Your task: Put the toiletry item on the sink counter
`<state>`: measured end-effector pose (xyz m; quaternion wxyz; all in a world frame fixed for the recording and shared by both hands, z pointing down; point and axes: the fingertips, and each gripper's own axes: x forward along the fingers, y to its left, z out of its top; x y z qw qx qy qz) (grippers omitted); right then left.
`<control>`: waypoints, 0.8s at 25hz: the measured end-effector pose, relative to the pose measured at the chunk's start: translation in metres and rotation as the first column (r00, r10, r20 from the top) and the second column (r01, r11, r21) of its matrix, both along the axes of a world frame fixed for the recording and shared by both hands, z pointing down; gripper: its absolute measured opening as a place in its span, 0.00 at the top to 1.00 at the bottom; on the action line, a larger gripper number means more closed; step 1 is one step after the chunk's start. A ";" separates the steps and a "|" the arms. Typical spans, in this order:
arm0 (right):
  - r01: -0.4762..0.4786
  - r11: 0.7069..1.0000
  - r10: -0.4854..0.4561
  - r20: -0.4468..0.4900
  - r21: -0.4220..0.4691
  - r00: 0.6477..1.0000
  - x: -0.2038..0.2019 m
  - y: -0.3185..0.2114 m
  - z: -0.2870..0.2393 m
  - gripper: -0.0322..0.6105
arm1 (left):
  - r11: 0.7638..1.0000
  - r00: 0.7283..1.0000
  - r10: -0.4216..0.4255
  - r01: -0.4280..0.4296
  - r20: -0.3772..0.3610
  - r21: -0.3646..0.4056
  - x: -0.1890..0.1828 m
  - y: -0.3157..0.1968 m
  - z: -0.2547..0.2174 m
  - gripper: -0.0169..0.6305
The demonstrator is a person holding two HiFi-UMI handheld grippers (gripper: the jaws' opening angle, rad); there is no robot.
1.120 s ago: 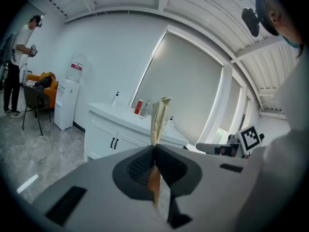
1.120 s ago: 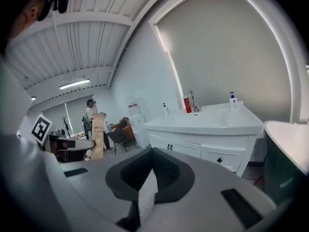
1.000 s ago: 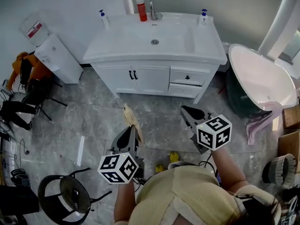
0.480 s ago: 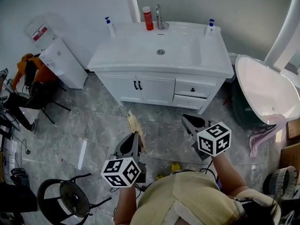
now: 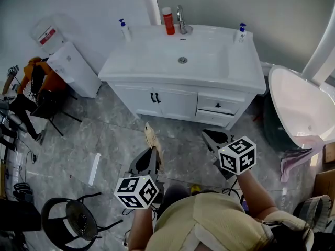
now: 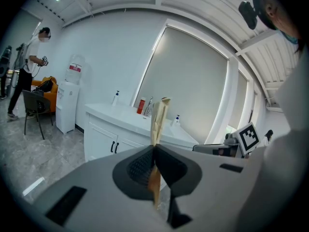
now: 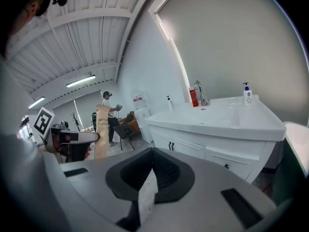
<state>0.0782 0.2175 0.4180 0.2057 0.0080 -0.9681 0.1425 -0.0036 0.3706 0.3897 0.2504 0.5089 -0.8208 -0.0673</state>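
Note:
A flat tan toothbrush packet stands upright in my left gripper, which is shut on its lower part. In the left gripper view the packet rises above the closed jaws towards the white sink counter. My right gripper is level with the left one, over the grey floor and short of the cabinet. Its jaws meet with nothing sticking out. The packet shows at the left of the right gripper view, the counter ahead.
On the counter stand a red bottle, a tap and two pump bottles. A water dispenser is left of the cabinet and a bathtub right. A black stool is behind left. A person stands far left.
The vanity has slid lower and rightward in the head view. Both grippers keep their pose, the left still shut on the packet.

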 end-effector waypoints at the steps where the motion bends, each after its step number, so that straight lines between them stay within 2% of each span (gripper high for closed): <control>1: 0.003 1.000 -0.003 -0.002 -0.003 1.000 -0.001 -0.002 0.002 0.91 | 1.000 1.000 -0.003 0.003 -0.002 -0.004 -0.001 -0.002 0.002 0.91; 7: 0.003 1.000 -0.004 -0.018 -0.024 1.000 -0.006 -0.012 0.009 0.91 | 1.000 1.000 0.005 -0.006 -0.025 -0.028 -0.010 -0.019 0.010 0.91; 20: -0.082 0.996 0.081 -0.051 -0.025 0.995 -0.046 -0.058 0.011 0.91 | 0.992 0.992 0.123 -0.124 -0.037 -0.028 -0.060 -0.083 0.009 0.91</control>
